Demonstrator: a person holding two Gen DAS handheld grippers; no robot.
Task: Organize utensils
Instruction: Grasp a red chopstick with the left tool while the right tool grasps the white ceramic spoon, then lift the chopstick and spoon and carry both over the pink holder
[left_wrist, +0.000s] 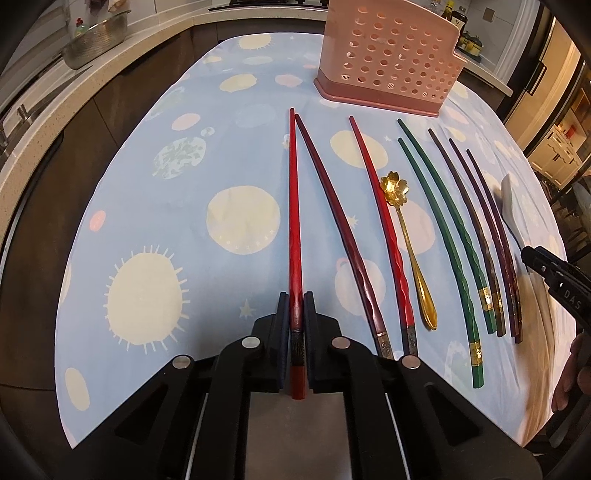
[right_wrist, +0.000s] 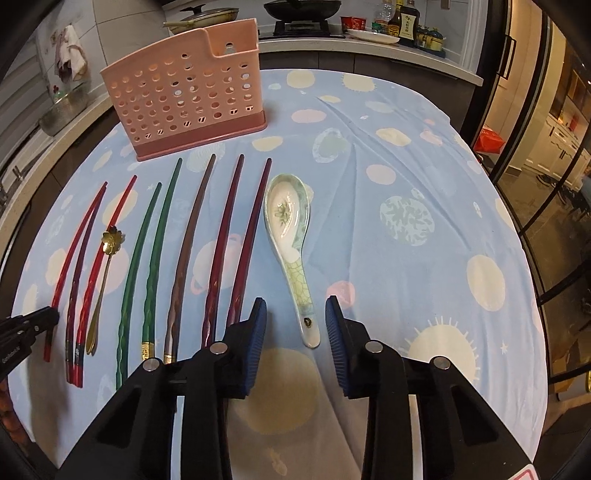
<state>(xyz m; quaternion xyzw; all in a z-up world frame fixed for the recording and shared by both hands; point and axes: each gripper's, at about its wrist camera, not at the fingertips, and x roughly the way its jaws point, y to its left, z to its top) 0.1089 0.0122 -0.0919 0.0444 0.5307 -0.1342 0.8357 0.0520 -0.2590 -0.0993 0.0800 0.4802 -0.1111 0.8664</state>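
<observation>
My left gripper (left_wrist: 295, 306) is shut on the thick end of a red chopstick (left_wrist: 294, 221), which lies flat on the blue tablecloth (left_wrist: 155, 229). To its right lie a maroon chopstick (left_wrist: 332, 206), another red one (left_wrist: 380, 210), a gold flower spoon (left_wrist: 410, 251), two green chopsticks (left_wrist: 439, 229) and several dark ones (left_wrist: 480, 229). My right gripper (right_wrist: 295, 306) stands open, its pads either side of the handle of a ceramic soup spoon (right_wrist: 291, 229) without touching it. A pink perforated utensil holder (right_wrist: 188, 92) stands upright at the back.
The tablecloth's right half (right_wrist: 424, 221) carries nothing but its print. A kitchen counter with a metal colander (left_wrist: 96, 40) runs along the left. A stove with pans (right_wrist: 303, 11) and bottles (right_wrist: 406, 22) are behind; glass doors (right_wrist: 535, 184) are at right.
</observation>
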